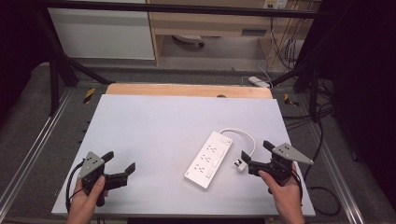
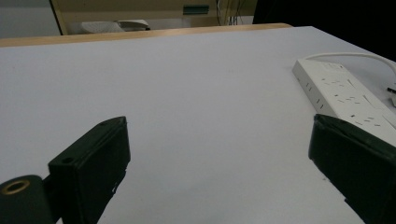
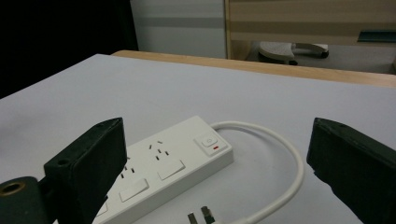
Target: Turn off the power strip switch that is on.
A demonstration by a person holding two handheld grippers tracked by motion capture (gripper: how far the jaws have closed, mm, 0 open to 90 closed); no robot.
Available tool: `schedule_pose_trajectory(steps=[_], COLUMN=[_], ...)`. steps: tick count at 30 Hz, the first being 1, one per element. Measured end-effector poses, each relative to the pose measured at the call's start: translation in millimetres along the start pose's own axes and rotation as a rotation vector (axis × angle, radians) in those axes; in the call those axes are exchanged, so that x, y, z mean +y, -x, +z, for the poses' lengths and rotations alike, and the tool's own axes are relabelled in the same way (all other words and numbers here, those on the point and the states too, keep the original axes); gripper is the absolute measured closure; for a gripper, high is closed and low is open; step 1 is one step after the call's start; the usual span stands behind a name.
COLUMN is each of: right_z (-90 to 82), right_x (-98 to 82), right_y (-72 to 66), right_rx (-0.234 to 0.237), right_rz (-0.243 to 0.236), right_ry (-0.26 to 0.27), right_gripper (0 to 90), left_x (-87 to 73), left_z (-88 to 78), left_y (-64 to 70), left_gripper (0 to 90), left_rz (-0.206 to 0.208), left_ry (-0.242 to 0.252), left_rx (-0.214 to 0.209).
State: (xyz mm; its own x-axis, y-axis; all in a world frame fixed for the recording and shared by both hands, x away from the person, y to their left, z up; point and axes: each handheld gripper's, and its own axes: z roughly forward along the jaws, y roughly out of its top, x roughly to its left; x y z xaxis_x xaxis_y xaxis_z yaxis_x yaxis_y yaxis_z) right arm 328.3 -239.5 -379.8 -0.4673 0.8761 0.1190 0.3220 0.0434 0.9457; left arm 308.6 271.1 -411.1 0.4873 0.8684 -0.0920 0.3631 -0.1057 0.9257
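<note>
White strip flat on table, near right edge, plug beside it. Right gripper spread just off plug; left gripper spread near front-left corner.

A white-topped table with a wooden strip along its far edge carries a white power strip at right, its white cable looping round to the plug lying just beside it.
</note>
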Motion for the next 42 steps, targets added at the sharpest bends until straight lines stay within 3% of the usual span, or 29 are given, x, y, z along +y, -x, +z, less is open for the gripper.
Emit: schedule_pose_trajectory(steps=[13, 18, 25, 26, 30, 31, 35, 36, 38, 39, 42], right_z=[11.3, 13.7, 15.6, 16.5, 17.5, 18.4, 18.9, 19.0, 19.0, 19.2, 20.4], right_x=[-0.3, 0.0, 0.2, -0.1, -0.4, -0.7, -1.3, -1.5, -1.7, -2.0, -2.0], right_y=[-21.2, -28.8, -38.2, -40.7, -44.3, -46.1, -49.3, -50.7, -51.1, -51.6, -53.4], right_rx=[0.052, 0.074, 0.122, 0.133, 0.149, 0.161, 0.183, 0.194, 0.201, 0.217, 0.239], right_rz=[-0.030, -0.048, -0.076, -0.085, -0.093, -0.104, -0.128, -0.137, -0.140, -0.146, -0.156], right_ry=[-0.027, -0.028, -0.021, -0.018, -0.022, -0.022, -0.018, -0.013, -0.009, 0.000, 0.008], right_gripper=[6.0, 10.3, 27.6, 34.5, 43.1, 49.1, 57.8, 64.5, 67.5, 74.6, 81.3], left_x=[-0.2, -0.2, -0.3, -0.3, -0.4, -0.4, -0.5, -0.5, -0.6, -0.6, -0.6], left_z=[0.3, 0.2, 0.4, 0.4, 0.3, 0.3, 0.5, 0.6, 0.6, 0.6, 0.8], left_y=[0.3, 0.6, 0.4, 0.5, 0.4, 0.5, 0.5, 0.5, 0.5, 0.5, 0.7], left_gripper=[5.4, 5.4, 5.4, 5.4, 5.4, 5.4, 5.4, 5.4, 5.4, 5.4, 5.4], left_rz=[0.003, 0.002, 0.002, 0.002, 0.002, 0.002, 0.003, 0.002, 0.002, 0.003, 0.004], left_ry=[-0.004, -0.004, -0.006, -0.006, -0.006, -0.006, -0.008, -0.008, -0.008, -0.008, -0.007], left_rx=[-0.002, -0.002, -0.001, -0.001, -0.001, -0.001, 0.000, 0.001, 0.001, 0.000, 0.000])
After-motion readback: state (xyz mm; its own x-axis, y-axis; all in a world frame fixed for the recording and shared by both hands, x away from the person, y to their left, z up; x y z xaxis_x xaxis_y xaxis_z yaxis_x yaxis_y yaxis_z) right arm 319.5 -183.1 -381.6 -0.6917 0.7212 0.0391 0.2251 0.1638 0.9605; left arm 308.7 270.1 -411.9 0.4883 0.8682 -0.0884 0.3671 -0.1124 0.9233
